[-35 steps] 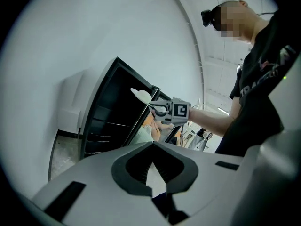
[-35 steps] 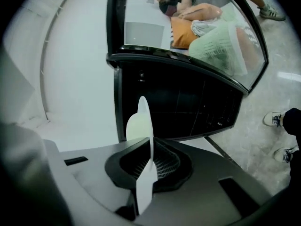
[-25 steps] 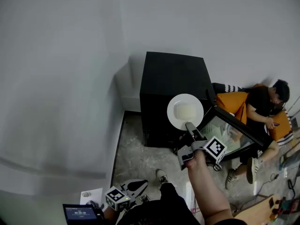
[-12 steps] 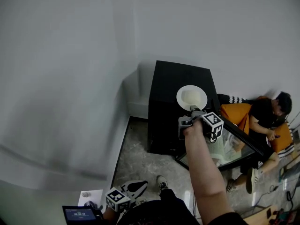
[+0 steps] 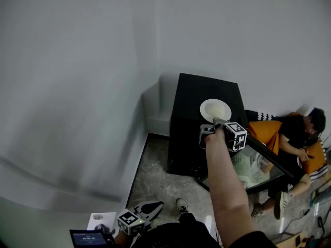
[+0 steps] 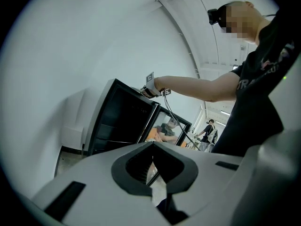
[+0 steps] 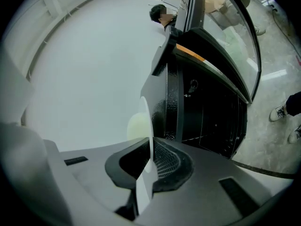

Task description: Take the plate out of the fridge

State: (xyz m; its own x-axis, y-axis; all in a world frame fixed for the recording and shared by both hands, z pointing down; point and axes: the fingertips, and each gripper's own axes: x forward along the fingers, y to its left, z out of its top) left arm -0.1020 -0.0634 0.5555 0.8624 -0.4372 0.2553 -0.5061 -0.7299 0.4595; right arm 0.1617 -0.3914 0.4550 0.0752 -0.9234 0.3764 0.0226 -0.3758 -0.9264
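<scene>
In the head view the right gripper (image 5: 217, 120) is closed on the near rim of the white plate (image 5: 215, 109), which is out of the fridge (image 5: 192, 133) and sits over its black top; whether the plate touches that top cannot be told from here. The glass fridge door (image 5: 258, 164) stands open to the right, with a seated person (image 5: 292, 133) just beyond it. The step in hand looks like carrying or setting down the freed plate, so the grip should hold firm and the plate stay flat, since it is pinched only by one edge and could tip. The left gripper (image 5: 154, 206) hangs low near the floor, well apart from the work. In the left gripper view its jaws are together with nothing between them, so it is free to push the door closed if needed. In the right gripper view the plate's thin rim runs edge-on between the ribbed pads, seated deep in the jaws; lower it gently onto the top before any release, clear of the door's edge (image 7: 235, 36).
</scene>
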